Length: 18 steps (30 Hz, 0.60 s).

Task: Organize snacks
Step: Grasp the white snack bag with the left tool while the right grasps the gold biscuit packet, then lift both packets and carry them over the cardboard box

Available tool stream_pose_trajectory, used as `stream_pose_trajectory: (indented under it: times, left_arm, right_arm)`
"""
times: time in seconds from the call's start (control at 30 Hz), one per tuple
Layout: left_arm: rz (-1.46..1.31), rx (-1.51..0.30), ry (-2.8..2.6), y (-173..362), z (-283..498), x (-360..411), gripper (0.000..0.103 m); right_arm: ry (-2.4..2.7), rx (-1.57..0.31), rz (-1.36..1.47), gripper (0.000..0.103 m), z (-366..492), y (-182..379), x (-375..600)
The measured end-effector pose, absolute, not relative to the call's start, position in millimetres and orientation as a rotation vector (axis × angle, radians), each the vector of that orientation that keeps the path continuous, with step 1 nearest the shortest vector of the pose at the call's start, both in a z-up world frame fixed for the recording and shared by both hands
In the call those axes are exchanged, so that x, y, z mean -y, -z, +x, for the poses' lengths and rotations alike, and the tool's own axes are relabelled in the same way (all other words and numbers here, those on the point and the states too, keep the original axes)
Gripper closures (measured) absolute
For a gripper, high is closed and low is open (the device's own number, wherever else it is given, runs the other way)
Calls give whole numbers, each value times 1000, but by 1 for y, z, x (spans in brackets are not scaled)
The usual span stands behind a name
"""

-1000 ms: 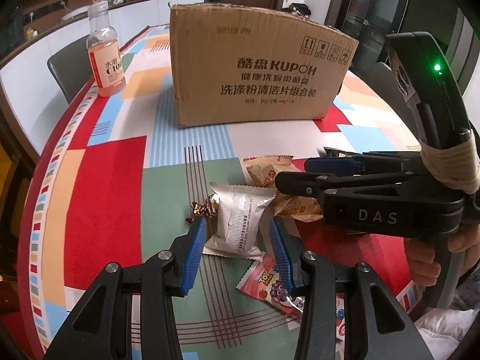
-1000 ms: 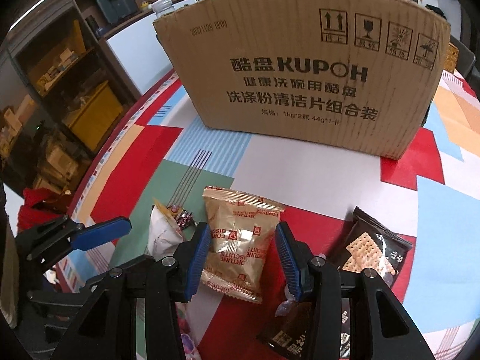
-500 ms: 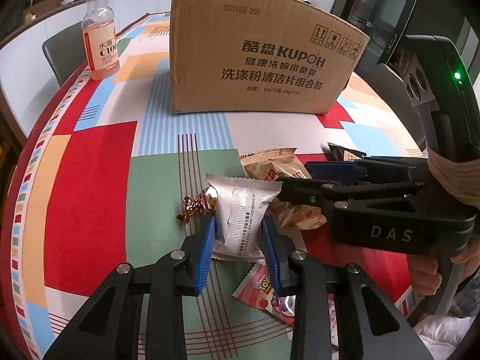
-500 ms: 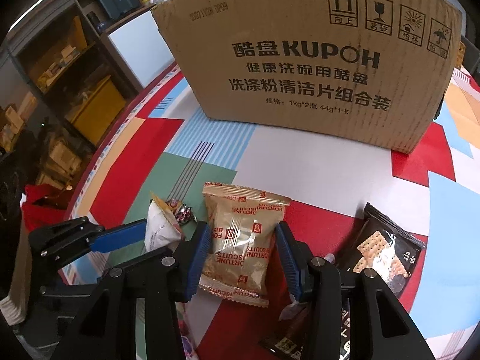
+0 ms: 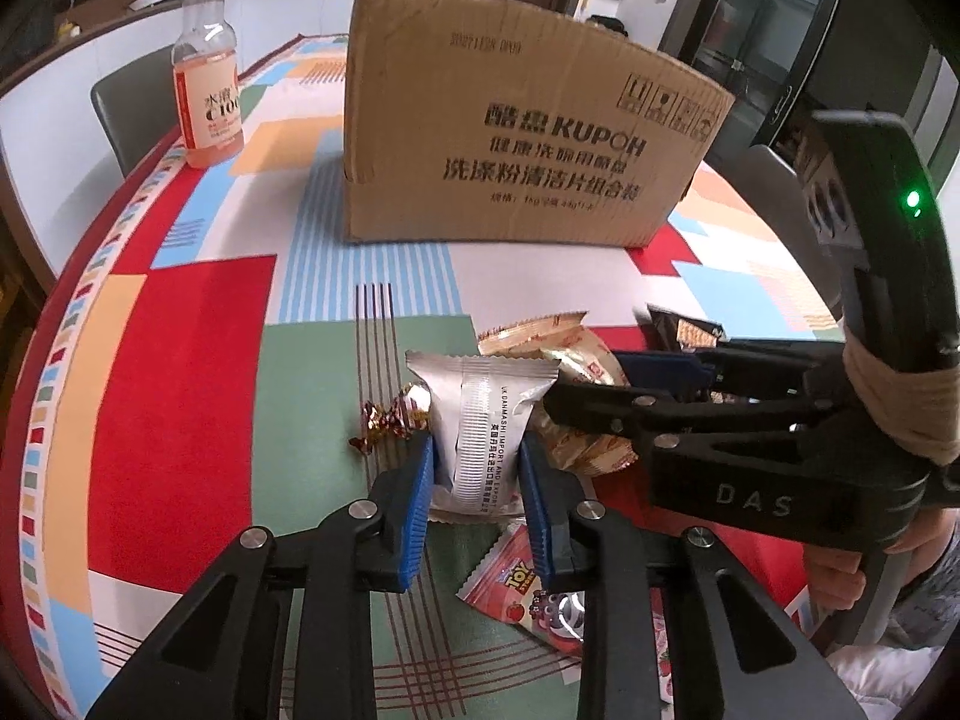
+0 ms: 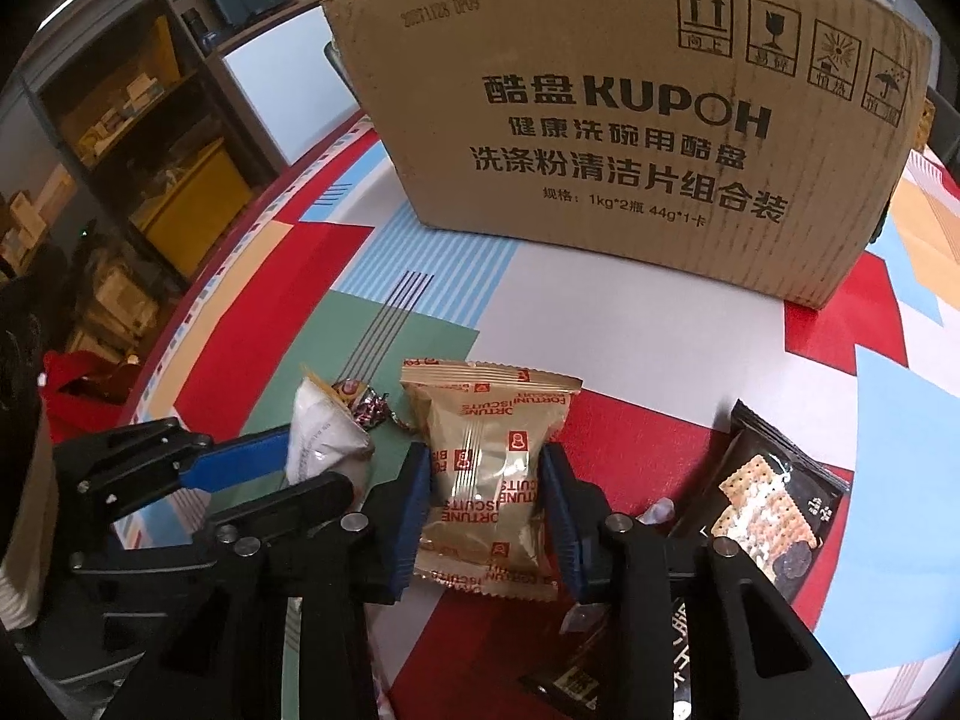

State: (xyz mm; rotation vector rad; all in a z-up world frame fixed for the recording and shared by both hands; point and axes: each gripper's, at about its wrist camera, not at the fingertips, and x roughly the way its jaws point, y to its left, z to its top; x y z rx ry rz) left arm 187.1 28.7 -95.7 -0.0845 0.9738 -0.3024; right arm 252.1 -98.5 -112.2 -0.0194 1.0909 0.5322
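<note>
Two hand-held grippers work side by side over a brightly patterned tablecloth point(image 5: 180, 324) strewn with snacks. The left gripper point(image 5: 477, 501) is closing its blue pads on a silver snack packet point(image 5: 480, 420), which stands between the jaws with both pads pressed against its sides. Just beneath that gripper's right finger lies a red cartoon-printed sachet point(image 5: 522, 588), and just to the left of the pad tips sits a small foil-wrapped candy point(image 5: 384, 420).

The right gripper point(image 6: 489, 507) is likewise closing on a gold biscuit packet point(image 6: 486, 468), its pads touching the packet's two long edges and dimpling the wrapper. To the right of that gripper, near its outer finger, a black cracker packet point(image 6: 774, 504) rests flat on the cloth. In the left wrist view the right gripper reaches in from the right, held by a person's hand point(image 5: 840, 570) at the frame's edge.

Well beyond both grippers, straight ahead, stands a brown cardboard box point(image 6: 630, 120) printed with the word KUPOH. Farther off and to the left of the left gripper, a clear bottle of pink drink point(image 5: 207, 90) stands upright near the table's edge, with a grey chair point(image 5: 132, 114) just behind it.
</note>
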Motion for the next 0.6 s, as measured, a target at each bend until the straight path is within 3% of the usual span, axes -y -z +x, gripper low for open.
stream_pose_trajectory:
  times: [0.6]
  left_arm:
    - [-94, -831, 280, 37, 171, -26, 75]
  right_arm:
    - [-483, -947, 7, 68, 238, 60, 119]
